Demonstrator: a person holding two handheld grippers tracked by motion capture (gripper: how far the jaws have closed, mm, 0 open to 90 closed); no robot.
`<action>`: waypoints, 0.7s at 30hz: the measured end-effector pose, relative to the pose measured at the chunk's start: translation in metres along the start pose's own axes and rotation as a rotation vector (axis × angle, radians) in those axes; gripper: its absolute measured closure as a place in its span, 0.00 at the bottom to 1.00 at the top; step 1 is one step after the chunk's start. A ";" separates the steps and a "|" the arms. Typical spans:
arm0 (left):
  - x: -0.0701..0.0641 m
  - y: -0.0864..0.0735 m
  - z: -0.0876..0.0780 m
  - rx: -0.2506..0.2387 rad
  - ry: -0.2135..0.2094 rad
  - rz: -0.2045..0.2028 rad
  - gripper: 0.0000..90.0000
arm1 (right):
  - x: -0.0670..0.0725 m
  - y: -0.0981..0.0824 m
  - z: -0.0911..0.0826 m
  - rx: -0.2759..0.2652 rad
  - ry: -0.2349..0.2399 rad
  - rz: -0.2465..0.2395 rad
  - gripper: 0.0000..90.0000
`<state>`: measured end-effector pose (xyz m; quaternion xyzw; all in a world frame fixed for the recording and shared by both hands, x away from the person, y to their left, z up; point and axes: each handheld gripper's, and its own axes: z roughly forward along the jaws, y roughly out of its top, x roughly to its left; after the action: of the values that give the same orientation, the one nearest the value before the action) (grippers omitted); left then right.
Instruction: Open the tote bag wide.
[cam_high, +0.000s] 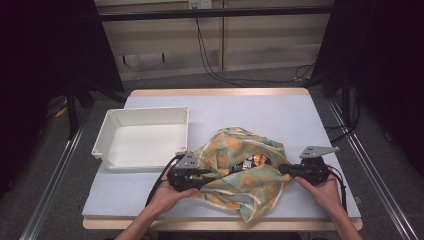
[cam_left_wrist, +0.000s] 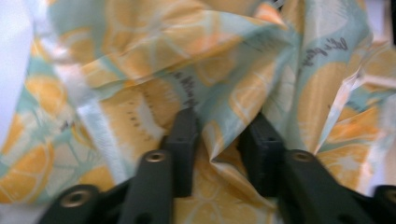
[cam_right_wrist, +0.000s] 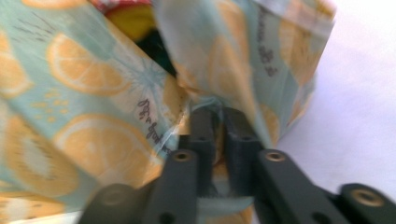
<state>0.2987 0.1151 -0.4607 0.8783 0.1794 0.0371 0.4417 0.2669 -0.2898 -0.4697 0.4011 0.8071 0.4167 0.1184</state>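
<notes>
Down at the near middle of the table (cam_high: 300, 107) lies a crumpled cloth (cam_high: 240, 175) printed with orange slices, and something dark and red, perhaps a bottle or packet (cam_high: 252, 161), peeks out of its folds. The cloth sits between the two tools, its long axis running left to right. The left gripper (cam_left_wrist: 219, 144) faces into its left edge, jaws partly apart with a ridge of fabric standing between them; whether the pads press on it I cannot tell. The right gripper (cam_right_wrist: 219, 135) has its jaws close together, a thin edge of fabric pinched between them at the cloth's right side. Both hands are equally near. A white tray (cam_high: 145, 137) stands to the far left.
</notes>
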 end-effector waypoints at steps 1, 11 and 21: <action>-0.001 0.002 -0.003 -0.019 -0.006 -0.004 0.67 | 0.002 0.002 -0.005 -0.016 0.005 0.006 0.84; -0.009 0.012 -0.033 -0.148 0.011 -0.017 0.49 | 0.022 0.022 -0.038 -0.111 0.063 -0.015 0.64; -0.015 0.035 -0.028 -0.214 -0.013 0.027 0.53 | 0.039 0.049 -0.038 -0.149 0.156 -0.056 0.53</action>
<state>0.2882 0.1120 -0.4142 0.8286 0.1595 0.0562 0.5337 0.2484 -0.2669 -0.4029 0.3347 0.7916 0.5020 0.0964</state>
